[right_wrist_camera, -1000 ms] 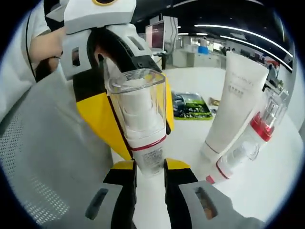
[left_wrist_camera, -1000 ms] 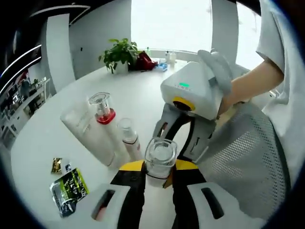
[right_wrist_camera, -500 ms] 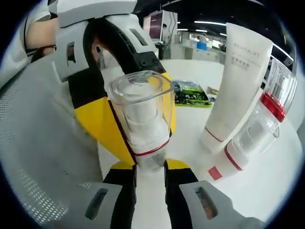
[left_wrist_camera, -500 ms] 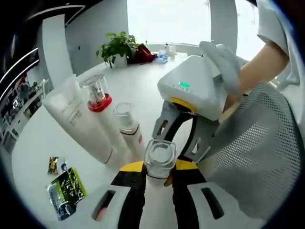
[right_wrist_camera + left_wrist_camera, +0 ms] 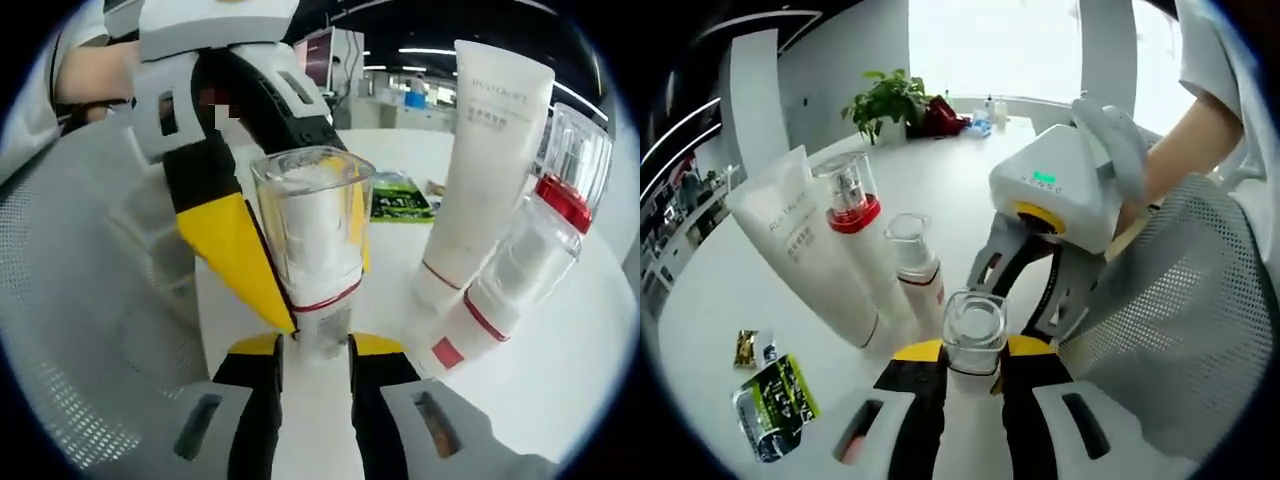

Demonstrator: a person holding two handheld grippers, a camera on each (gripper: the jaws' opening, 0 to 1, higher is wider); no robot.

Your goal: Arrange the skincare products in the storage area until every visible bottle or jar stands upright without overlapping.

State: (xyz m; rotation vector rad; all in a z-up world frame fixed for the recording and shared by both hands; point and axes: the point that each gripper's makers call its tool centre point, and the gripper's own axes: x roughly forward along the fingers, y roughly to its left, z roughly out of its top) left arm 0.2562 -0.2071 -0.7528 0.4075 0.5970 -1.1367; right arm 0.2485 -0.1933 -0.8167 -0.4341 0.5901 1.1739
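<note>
While both claws meet on one small bottle (image 5: 312,250), the question that matters is which way its long axis points and where the free standing room lies. In the right gripper view the bottle rises from between the jaws of the right claw (image 5: 312,352), clear cap uppermost and a red band low on its body, so its axis runs roughly along that claw's own reach. The yellow-and-black jaws of the left claw (image 5: 262,262) close in from behind and to the left, beside the bottle's body. In the left gripper view the same bottle's clear cap (image 5: 973,330) sits end-on between the jaws of the left claw (image 5: 972,362), with the right claw (image 5: 1033,280) just beyond it. Both claws look narrowed onto the bottle, though which one carries the weight cannot be told.

Three other products stand as a tight row on the white surface (image 5: 940,180): a white tube (image 5: 808,255), a red-collared bottle (image 5: 855,225) and a smaller pump bottle (image 5: 916,265). They stand close enough to seem to touch. Judging from both views, the bare surface beside the pump bottle is the nearest spot to set the held bottle upright. A green packet (image 5: 770,405) lies flat, well apart.
</note>
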